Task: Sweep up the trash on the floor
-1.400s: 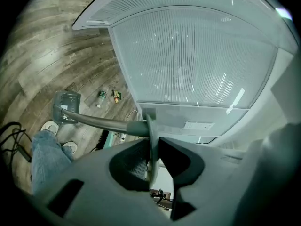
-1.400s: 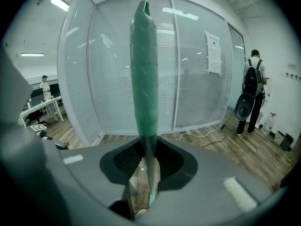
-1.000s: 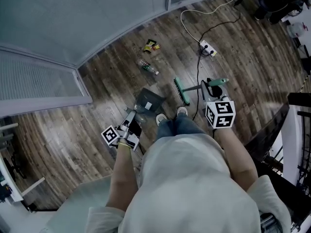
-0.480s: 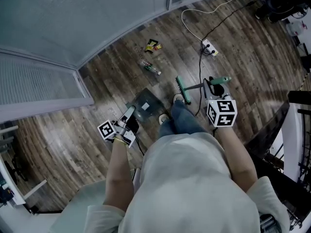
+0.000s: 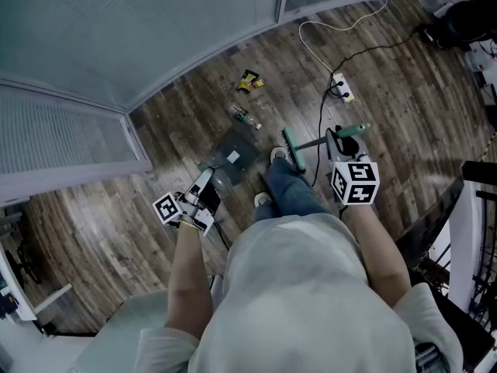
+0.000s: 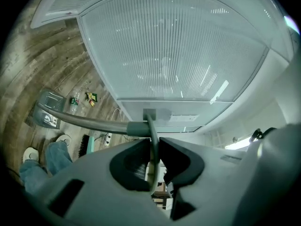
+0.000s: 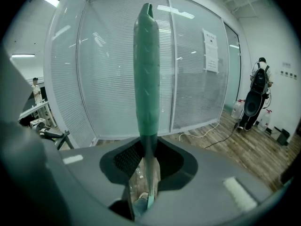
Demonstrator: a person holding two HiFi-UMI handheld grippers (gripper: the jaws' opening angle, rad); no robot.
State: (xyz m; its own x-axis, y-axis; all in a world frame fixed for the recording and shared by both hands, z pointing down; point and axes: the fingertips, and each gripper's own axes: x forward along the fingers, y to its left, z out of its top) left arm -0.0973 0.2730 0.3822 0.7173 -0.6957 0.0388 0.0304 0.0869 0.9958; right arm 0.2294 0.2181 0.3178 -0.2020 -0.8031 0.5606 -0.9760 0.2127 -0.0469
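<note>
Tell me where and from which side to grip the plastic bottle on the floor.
Grip the plastic bottle across mid-body, from straight above. It lies on its side on the floor, so jaws can close only across its round flanks. First free a gripper: the left gripper holds the dustpan handle, the right gripper the broom handle.

Worn wood, matt plastic, ribbed glass.
The floor [image 5: 388, 92] is dark, grainy wood plank with a dull sheen. The dustpan [image 5: 233, 155] looks like matt grey plastic. The broom [image 7: 146, 69] has a smooth, faintly glossy green plastic handle and dark bristles. The bottle [image 5: 245, 117] is clear plastic and the wrappers [image 5: 250, 81] are shiny. The wall [image 5: 116, 29] is finely ribbed frosted glass. The left gripper [image 6: 154, 147] and right gripper [image 7: 148, 169] have matt grey plastic shells. The jeans [image 5: 291, 193] are blue denim, and the shirt [image 5: 303, 301] is pale soft cloth.
</note>
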